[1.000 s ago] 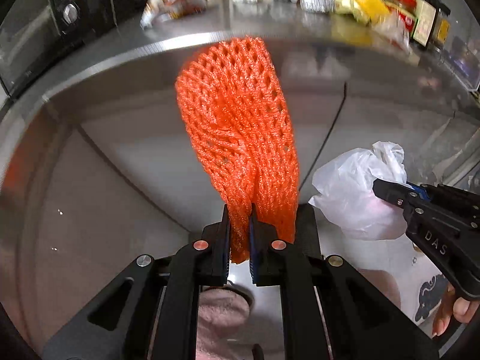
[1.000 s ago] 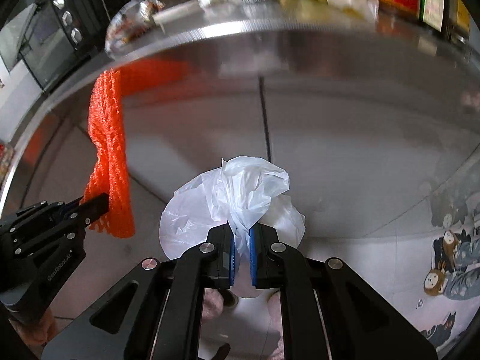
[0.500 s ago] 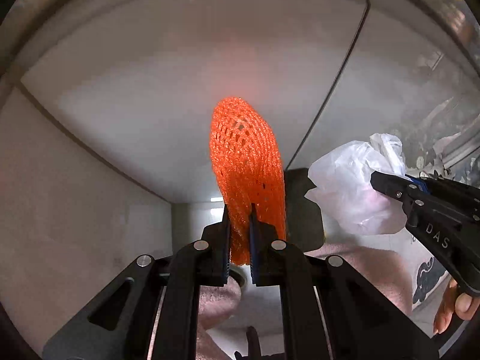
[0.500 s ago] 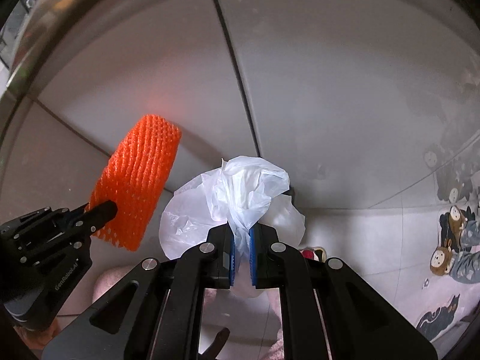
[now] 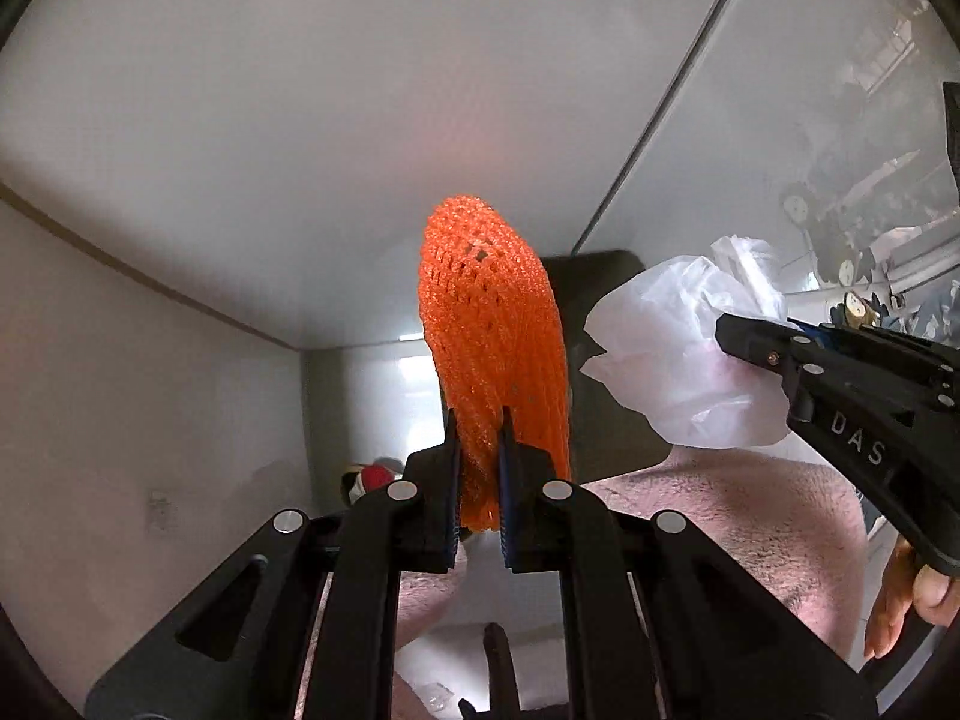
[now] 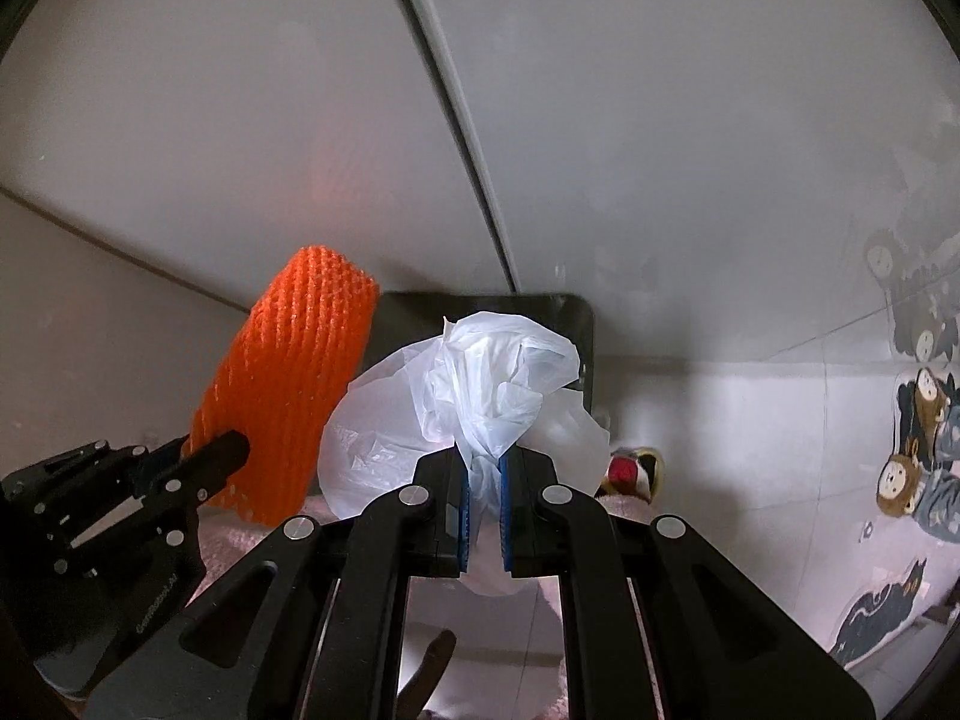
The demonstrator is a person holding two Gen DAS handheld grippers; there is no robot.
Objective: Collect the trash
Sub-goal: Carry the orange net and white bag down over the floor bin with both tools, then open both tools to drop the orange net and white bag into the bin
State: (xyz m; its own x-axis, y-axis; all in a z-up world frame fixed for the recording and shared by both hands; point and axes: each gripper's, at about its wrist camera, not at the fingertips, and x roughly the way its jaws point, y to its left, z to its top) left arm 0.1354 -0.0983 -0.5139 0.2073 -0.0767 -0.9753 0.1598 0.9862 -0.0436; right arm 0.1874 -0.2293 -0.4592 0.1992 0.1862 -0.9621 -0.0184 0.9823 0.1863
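Both tools have dropped below the counter; right tool point(image 5: 744, 339) reads "DAS".

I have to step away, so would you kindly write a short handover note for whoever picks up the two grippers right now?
Left gripper: shut on the orange foam net, pointing steeply down.
Right gripper: shut on the crumpled white plastic bag, also pointing steeply down, close beside the left one.
Where things are: both pieces hang in the air in front of the white cabinet doors, just above a dark bin on the floor.
Done: both pieces of trash picked up and carried to the bin.
Left: probably lower a little more, open the fingers and drop both in.
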